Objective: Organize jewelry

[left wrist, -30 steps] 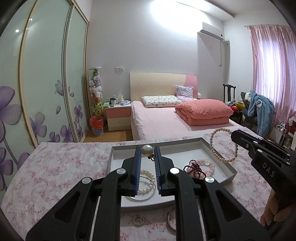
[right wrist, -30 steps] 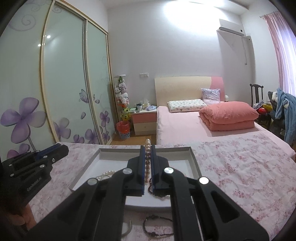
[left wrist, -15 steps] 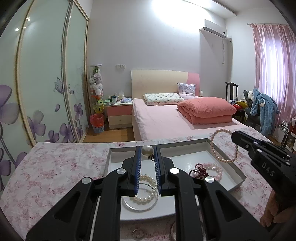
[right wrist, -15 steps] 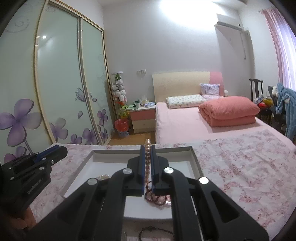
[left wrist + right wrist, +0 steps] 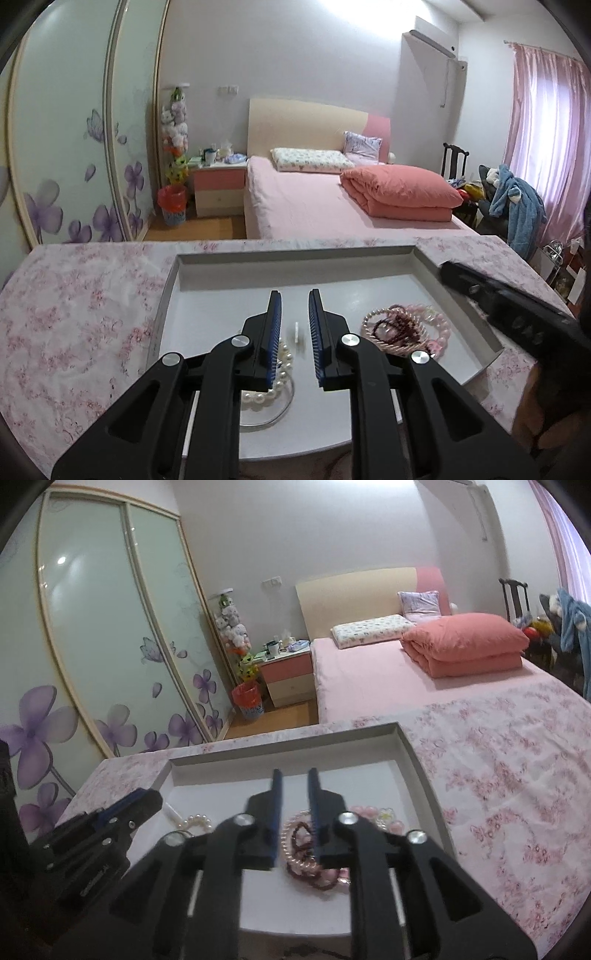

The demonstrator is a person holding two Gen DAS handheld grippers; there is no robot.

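Note:
A shallow grey tray [image 5: 295, 258] lies on the floral cloth and shows in the right wrist view too [image 5: 406, 753]. My left gripper [image 5: 294, 299] is open over it; a small blurred piece [image 5: 297, 334] shows between its fingers above the tray floor. A white pearl bracelet with a metal bangle [image 5: 266, 395] lies under the left finger. My right gripper [image 5: 294, 778] is open over a pile of pearl necklace, dark red beads and pink beads [image 5: 303, 853], also seen in the left wrist view [image 5: 402, 328].
The table wears a pink floral cloth [image 5: 81, 314]. The right gripper's body [image 5: 517, 317] crosses the tray's right rim. The left gripper's body [image 5: 92, 834] sits at the tray's left. A bed [image 5: 332, 199] stands beyond the table.
Both grippers have opened and dropped lower over the tray. The left let go of the pearl earring; the right let go of the pearl necklace, which now lies on the bead pile.

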